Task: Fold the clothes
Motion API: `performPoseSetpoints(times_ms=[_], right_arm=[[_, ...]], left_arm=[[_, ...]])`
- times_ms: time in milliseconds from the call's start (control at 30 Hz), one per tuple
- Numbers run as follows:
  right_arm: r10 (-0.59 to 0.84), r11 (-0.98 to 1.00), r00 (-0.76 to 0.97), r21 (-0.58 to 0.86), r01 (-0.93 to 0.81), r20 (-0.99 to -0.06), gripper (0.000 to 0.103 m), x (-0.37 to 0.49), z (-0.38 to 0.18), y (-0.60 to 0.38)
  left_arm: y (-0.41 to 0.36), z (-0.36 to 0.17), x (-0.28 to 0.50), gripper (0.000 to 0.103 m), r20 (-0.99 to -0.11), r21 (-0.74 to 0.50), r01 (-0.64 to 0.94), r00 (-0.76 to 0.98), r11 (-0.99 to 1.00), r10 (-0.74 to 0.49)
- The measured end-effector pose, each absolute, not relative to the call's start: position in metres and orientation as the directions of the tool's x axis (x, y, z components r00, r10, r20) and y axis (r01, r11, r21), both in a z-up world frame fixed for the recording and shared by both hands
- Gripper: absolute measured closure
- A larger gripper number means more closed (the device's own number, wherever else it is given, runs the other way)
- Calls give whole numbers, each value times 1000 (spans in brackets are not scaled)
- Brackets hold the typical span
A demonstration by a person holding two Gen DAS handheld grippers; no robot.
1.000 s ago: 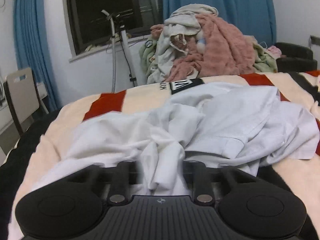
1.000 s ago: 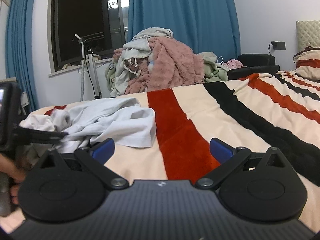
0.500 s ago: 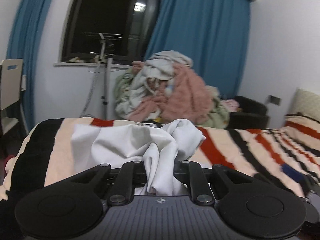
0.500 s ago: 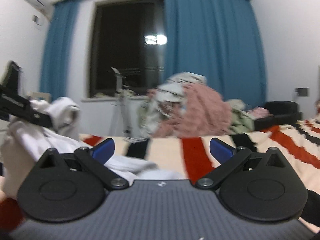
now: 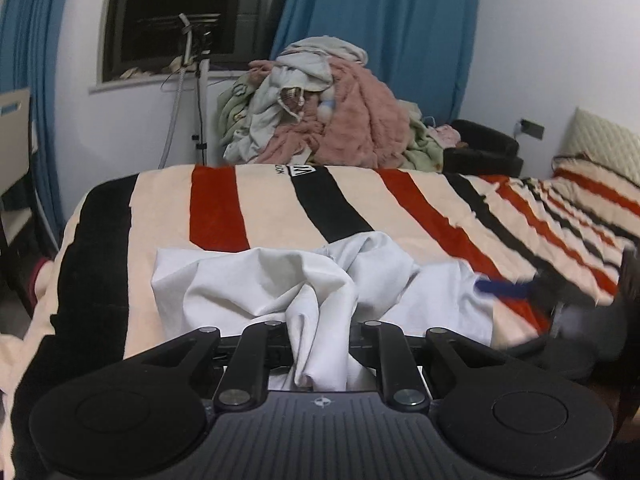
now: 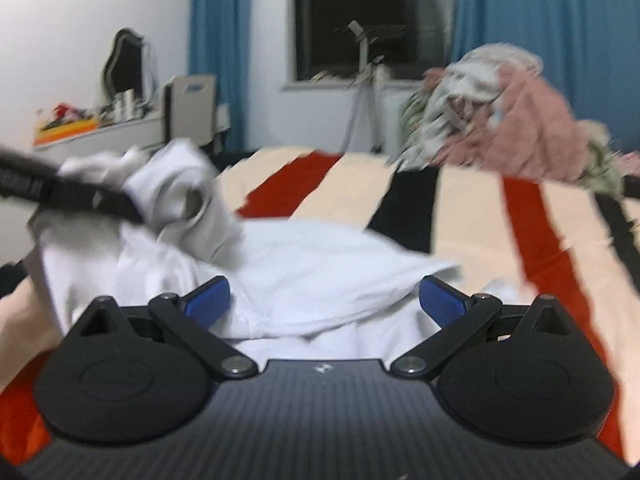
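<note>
While your left gripper (image 5: 320, 354) pinches a bunched fold of the white garment (image 5: 280, 280), lifting it off the striped bed (image 5: 360, 200), your right gripper (image 6: 322, 300) hovers over the flatter cloth with fingers spread (nothing between them). Judged step: opening the garment out before any fold. Next, the right fingers need an edge or corner near them. Only the right wrist view shows the lifted bunch from the side; it is blurred.

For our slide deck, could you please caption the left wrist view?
Left tool shut on a bunched white garment over the striped blanket.
</note>
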State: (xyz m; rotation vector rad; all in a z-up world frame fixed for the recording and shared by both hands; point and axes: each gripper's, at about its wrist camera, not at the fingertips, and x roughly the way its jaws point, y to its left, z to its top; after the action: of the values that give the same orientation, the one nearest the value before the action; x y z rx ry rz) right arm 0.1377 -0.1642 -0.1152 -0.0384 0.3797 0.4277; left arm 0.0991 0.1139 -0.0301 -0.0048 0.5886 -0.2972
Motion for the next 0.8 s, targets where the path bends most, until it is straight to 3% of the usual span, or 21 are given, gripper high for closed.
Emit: performPoseSetpoints(times_ms=[233,400,600,700,800], right_arm=[[475,853,793,-23,-521,-381,0,132,-115,-142],[429,860,800,-80,-504,-420,0,131,-119,-135],[265,940,887,-104,-325,-379,0,139,-116,-150],[154,981,930,-63,-185,-334,0,144,-110,-169],[113,993,925,22,-113,-363,0,154,-112,-191]], left_arm=[[114,-31,110,83,-572,-110,256,774,960,-272],[112,-33,115,80,-597,-118,243,758,963,-264],[105,-36,120,77,-606,-110,239,753,965,-255],[103,-38,122,77,-610,-110,238,751,965,-255],[100,-38,120,76,-615,-98,246,747,964,-253]])
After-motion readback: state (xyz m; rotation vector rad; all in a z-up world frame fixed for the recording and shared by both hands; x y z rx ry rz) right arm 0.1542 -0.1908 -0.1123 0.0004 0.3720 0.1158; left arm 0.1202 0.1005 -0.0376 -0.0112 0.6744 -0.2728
